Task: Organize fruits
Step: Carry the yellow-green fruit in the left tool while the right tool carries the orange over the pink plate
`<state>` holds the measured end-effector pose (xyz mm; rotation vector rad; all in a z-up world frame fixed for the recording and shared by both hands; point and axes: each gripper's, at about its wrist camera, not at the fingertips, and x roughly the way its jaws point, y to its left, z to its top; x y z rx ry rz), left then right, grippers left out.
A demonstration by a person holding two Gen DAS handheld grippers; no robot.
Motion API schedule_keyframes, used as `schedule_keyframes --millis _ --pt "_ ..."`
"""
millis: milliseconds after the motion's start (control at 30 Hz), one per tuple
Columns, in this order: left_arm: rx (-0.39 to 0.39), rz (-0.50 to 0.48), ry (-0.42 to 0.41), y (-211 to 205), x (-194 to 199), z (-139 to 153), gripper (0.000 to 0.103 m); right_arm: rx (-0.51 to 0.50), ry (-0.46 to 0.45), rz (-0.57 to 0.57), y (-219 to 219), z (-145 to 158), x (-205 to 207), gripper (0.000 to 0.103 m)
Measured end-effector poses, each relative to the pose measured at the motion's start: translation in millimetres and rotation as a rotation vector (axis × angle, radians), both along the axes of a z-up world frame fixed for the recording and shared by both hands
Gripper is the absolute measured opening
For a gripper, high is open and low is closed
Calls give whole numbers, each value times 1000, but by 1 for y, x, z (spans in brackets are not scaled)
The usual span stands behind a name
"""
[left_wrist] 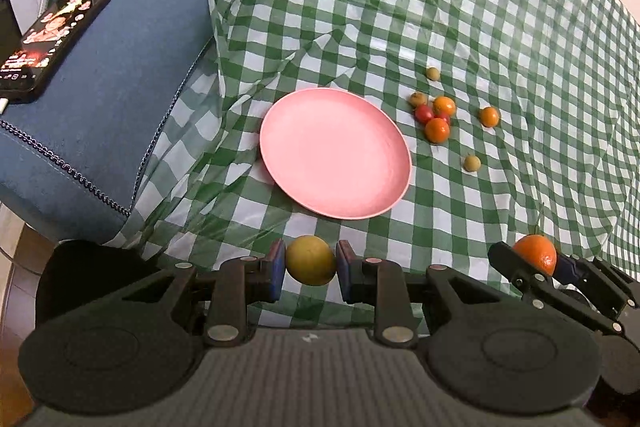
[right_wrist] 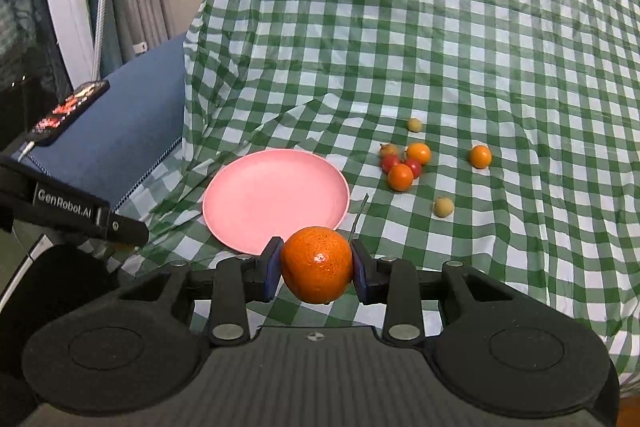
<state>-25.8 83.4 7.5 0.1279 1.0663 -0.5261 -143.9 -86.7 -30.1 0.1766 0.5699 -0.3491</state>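
The left tongs (left_wrist: 311,263) pinch a yellow-green fruit (left_wrist: 311,260) between blue pads. The right tongs (right_wrist: 317,269) pinch an orange (right_wrist: 317,265), to the right of the left tongs. Just ahead of both lies a pink plate (left_wrist: 335,151) on the green checked cloth (left_wrist: 480,7). Small fruits (left_wrist: 437,118) lie scattered ahead-right, beside the plate.

The table (right_wrist: 500,39) is covered by a rumpled green-and-white checked cloth (right_wrist: 440,75); on the cloth an empty pink plate (right_wrist: 276,199) is set; just beside it small orange, red and yellowish fruits (right_wrist: 404,167) are scattered.
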Motion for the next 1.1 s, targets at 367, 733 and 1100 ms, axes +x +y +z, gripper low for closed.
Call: schedule_keyframes --millis 367,733,1100 --pt "21 -6 -5 -34 49 -18 30 52 41 -12 -20 -11 63 37" --pt "112 -3 4 -79 111 -65 30 41 108 16 -36 -41 134 37" --pt "217 -11 -14 -106 144 -109 30 29 213 61 -44 -74 177 37"
